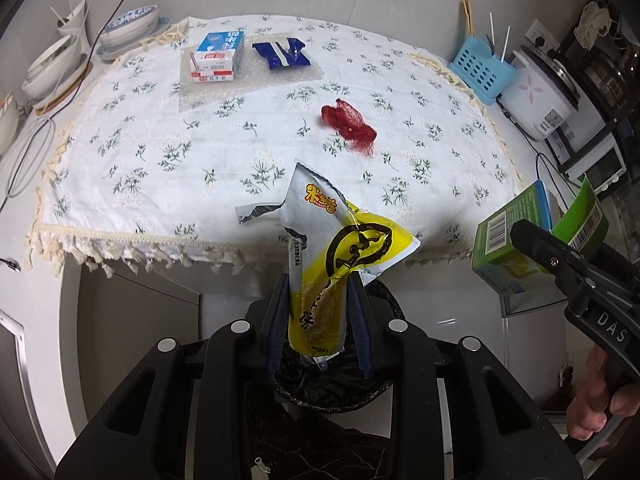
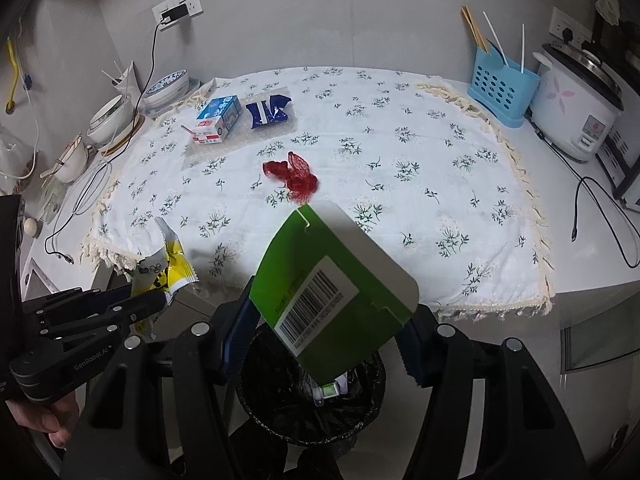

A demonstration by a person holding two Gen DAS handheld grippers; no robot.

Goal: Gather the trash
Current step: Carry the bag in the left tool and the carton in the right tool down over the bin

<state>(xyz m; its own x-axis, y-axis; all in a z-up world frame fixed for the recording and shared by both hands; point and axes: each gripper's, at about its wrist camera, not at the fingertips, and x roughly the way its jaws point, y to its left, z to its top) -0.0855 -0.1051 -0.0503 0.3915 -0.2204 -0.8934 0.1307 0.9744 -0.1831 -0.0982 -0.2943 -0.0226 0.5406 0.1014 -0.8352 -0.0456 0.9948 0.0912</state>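
Left tool (image 1: 318, 320) is clamped on a yellow snack wrapper (image 1: 340, 248), its two blue pads pressing the wrapper's lower part while the torn silver top stands up above them. Right tool (image 2: 324, 336) is clamped on a green carton (image 2: 340, 280), gripped across its sides, with the barcode flap open toward the camera. Both tools point steeply down, side by side, just off the worktop's near edge. Under them stands a bin (image 2: 280, 412) lined with a black bag; in the right wrist view the carton's lower end hangs over the bin's mouth, and some trash already lies inside. A hand (image 1: 592, 408) holds the right tool's handle at the lower right of the left wrist view.

Beyond the near edge a floral cloth (image 1: 160, 168) covers the worktop. On it a red net (image 1: 348, 122) lies near the middle. Toward the far left corner a milk carton (image 1: 218, 56) and a blue wrapper (image 1: 282, 54) lie side by side on a clear sheet. Past the cloth's left edge stand stacked bowls (image 1: 128, 26). At the far right corner a blue basket (image 1: 482, 70) holds chopsticks, with a rice cooker (image 1: 540, 96) just beside it.
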